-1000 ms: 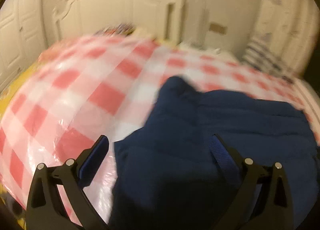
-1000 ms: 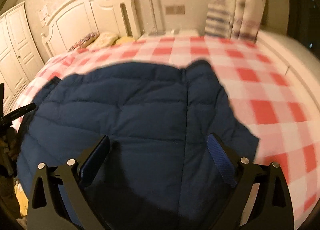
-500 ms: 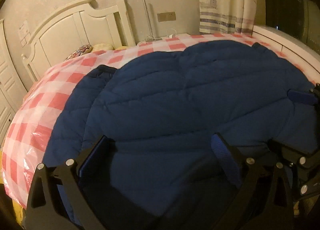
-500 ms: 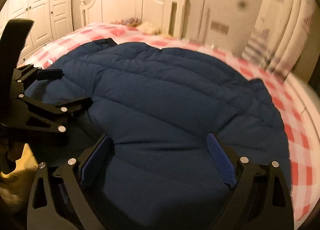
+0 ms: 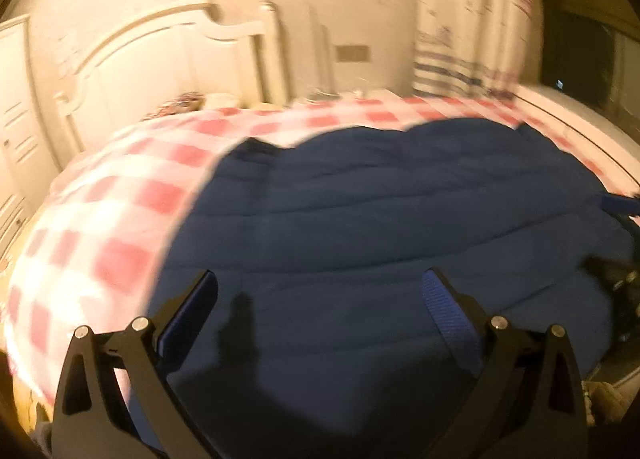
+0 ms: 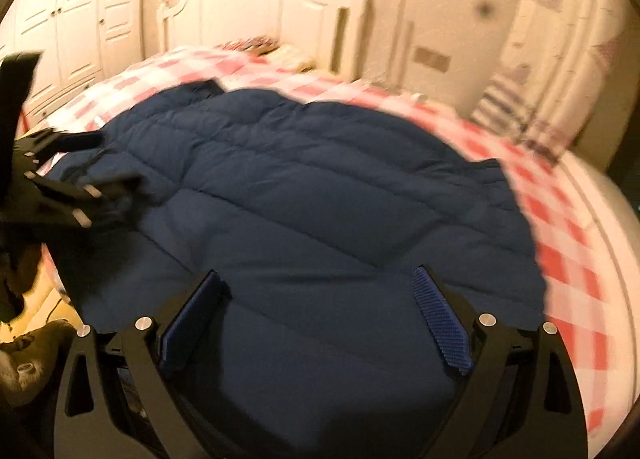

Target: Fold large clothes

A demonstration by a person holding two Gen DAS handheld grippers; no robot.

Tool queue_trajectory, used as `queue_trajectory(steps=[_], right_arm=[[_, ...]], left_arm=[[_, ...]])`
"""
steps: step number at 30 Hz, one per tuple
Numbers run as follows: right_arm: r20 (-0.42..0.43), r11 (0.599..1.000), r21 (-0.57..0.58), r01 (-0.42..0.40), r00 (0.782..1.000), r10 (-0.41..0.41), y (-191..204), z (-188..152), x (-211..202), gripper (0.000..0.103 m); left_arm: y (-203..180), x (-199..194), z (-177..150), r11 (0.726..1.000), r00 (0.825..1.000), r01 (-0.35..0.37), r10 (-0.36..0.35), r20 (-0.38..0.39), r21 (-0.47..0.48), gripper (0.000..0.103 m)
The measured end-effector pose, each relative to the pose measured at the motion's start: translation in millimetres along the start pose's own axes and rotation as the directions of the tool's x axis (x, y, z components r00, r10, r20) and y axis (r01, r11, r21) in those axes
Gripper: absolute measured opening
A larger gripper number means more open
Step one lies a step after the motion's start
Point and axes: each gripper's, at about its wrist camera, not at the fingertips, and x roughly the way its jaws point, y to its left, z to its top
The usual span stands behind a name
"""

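Left wrist view: both cams swung since a sec ago, now blurred.
Jacket: navy puffer jacket (image 5: pixel 400 227) spread flat on checked bed (image 5: pixel 120 219).
Left claw (image 5: pixel 320 311): spread wide, empty.
Right claw (image 6: pixel 316 307): same, empty over jacket.
Meaning: no fold begun; likely lining up on near hem.

Matt quilted cloth jacket (image 6: pixel 320 195)

Left gripper (image 5: pixel 320 291): jaws spread wide, nothing between blue pads, pointing forward and down; fingers enter own view from 7 and 5 o'clock. Seen again in right wrist view at 9 o'clock, blurred, black linkage with silver rivets, tips toward 3 o'clock.

Right gripper (image 6: pixel 316 287): jaws spread wide, pads clamping nothing, pitched forward and down. Seen again in left wrist view at 3 o'clock edge, one blue pad tip showing, rest blurred.
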Motion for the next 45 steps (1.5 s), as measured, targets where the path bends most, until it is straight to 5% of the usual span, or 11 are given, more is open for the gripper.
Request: queue_trajectory(steps=[4, 9, 18, 23, 31, 35, 40, 42, 45], right_arm=[[0.010, 0.996, 0.081, 0.032, 0.999, -0.033, -30, -23, -21, 0.090], [0.025, 0.977, 0.213, -0.032, 0.999, 0.027, -61, -57, -15, 0.093], [0.052, 0.976, 0.208, -0.064, 0.997, 0.054, -65, -65, -4, 0.099], [-0.020, 0.970, 0.244, -0.016, 1.000, 0.021, -63, -53, -14, 0.098], [0.082, 0.971, 0.238, -0.008, 0.997, -0.011, -55, -9, -36, 0.098], [-0.030, 0.968, 0.245, 0.050, 0.999, -0.044, -57, -9, 6, 0.099], [-0.081, 0.961, 0.277, 0.006, 0.997, 0.017, -67, -14, 22, 0.099], [-0.113, 0.958, 0.286, 0.019, 0.993, 0.015, -70, -6, 16, 0.098], [-0.041, 0.960, 0.280, -0.017, 0.999, 0.030, -74, 12, 0, 0.098]], left_arm=[[42, 5, -17, 0.995, 0.995, -0.085, 0.083, -0.049, -0.049, 0.101], [67, 24, -39, 0.983, 0.995, 0.036, -0.052, -0.083, -0.182, 0.101], [61, 26, -36, 0.991, 0.996, -0.021, 0.009, -0.088, -0.131, 0.101], [58, 23, -37, 0.993, 0.996, -0.050, 0.040, -0.085, -0.112, 0.101], [61, 23, -38, 0.992, 0.996, -0.035, 0.025, -0.084, -0.123, 0.101], [63, 24, -38, 0.991, 0.996, -0.022, 0.011, -0.085, -0.130, 0.101], [66, 16, -26, 0.988, 0.991, -0.041, 0.021, -0.135, -0.147, 0.100], [61, -2, -10, 0.991, 0.994, -0.076, 0.067, -0.081, -0.113, 0.097], [48, -25, 25, 0.996, 0.998, -0.055, 0.057, 0.023, -0.075, 0.099]])
